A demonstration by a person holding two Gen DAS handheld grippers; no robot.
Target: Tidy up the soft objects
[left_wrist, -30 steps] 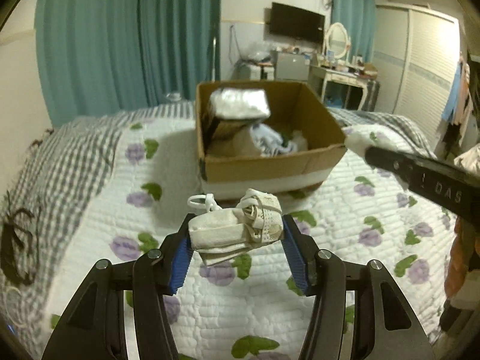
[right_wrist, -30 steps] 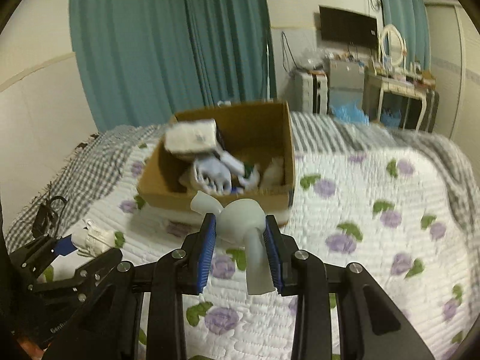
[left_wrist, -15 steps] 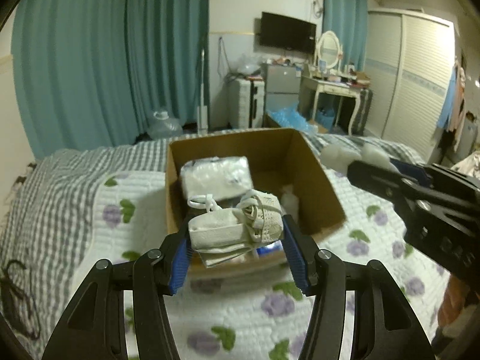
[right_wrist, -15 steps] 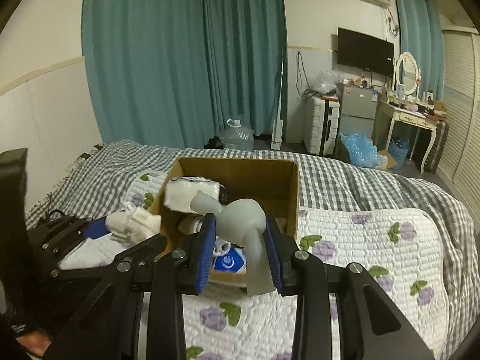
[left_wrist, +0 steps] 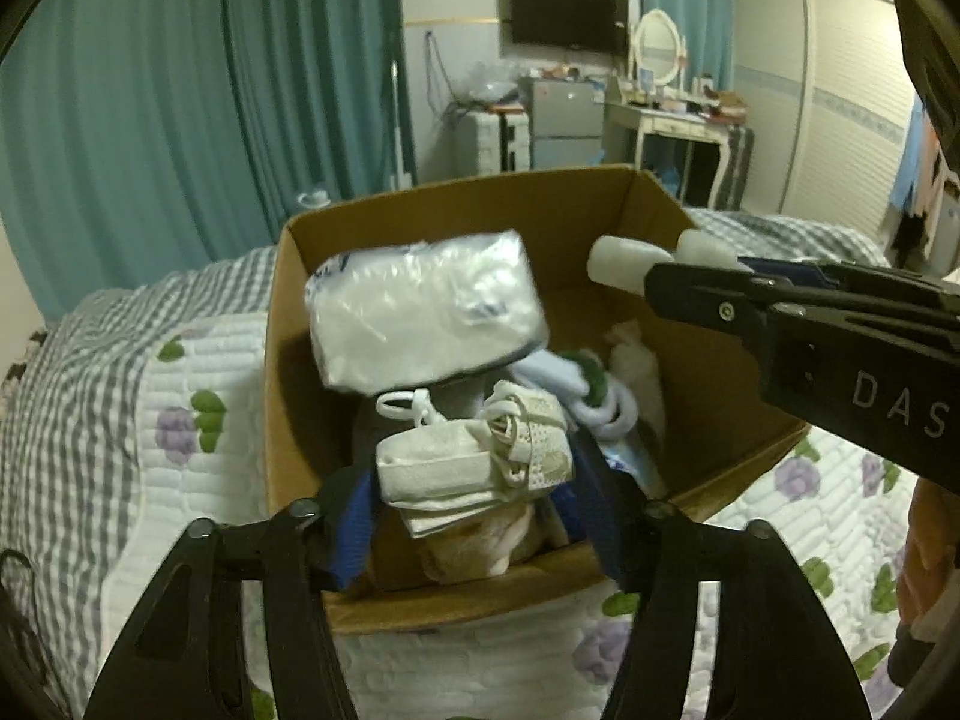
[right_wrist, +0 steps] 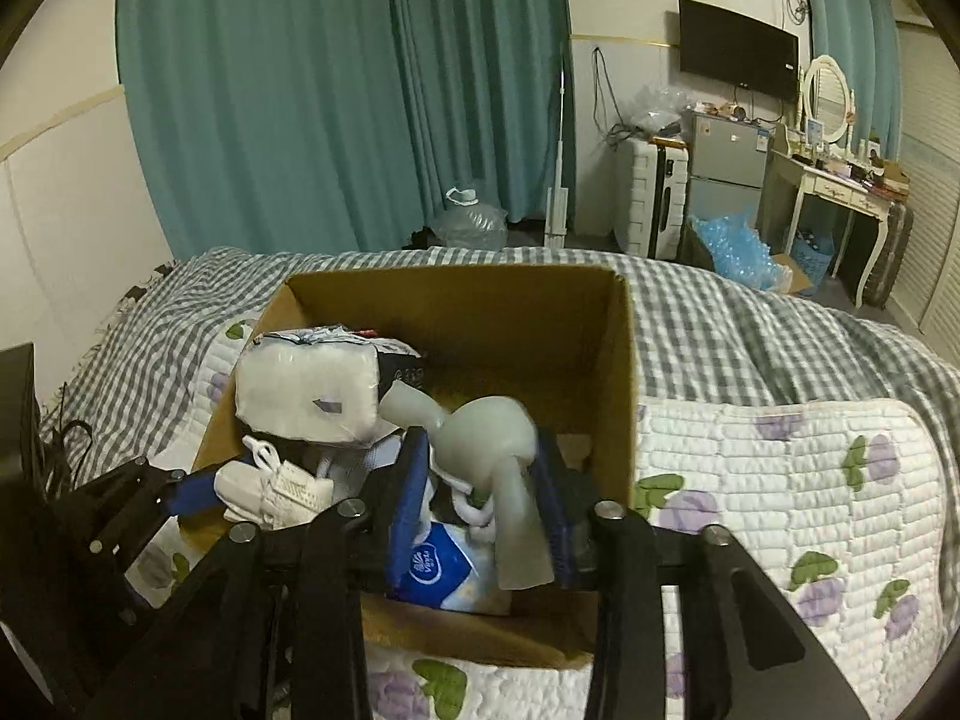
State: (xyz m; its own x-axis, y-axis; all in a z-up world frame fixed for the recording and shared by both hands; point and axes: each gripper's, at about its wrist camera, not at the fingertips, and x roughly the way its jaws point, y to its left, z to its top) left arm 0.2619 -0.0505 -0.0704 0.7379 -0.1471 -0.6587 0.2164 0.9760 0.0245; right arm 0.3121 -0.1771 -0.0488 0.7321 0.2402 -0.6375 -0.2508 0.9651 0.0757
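An open cardboard box (left_wrist: pixel 714 354) (right_wrist: pixel 618 384) stands on the bed and holds soft things. My left gripper (left_wrist: pixel 477 474) is shut on a folded white lace garment (left_wrist: pixel 474 462) and holds it over the box's near left part; the garment also shows in the right wrist view (right_wrist: pixel 273 492). My right gripper (right_wrist: pixel 483 498) is shut on a pale grey soft toy (right_wrist: pixel 489 438) over the box's near right part; the toy also shows in the left wrist view (left_wrist: pixel 624 261). A white plastic-wrapped tissue pack (left_wrist: pixel 423 309) (right_wrist: pixel 309 390) lies on top of the box's contents.
A blue tissue packet (right_wrist: pixel 435 564), socks (left_wrist: pixel 576 384) and cloths lie in the box. The bed has a floral quilt (right_wrist: pixel 792 480) over a checked cover (right_wrist: pixel 720 324). Teal curtains (right_wrist: pixel 336 90), a water jug (right_wrist: pixel 468 219), a suitcase, fridge and dressing table stand behind.
Both grippers have moved forward from in front of the box to over its opening, each still holding its item. The box looms larger and closer.
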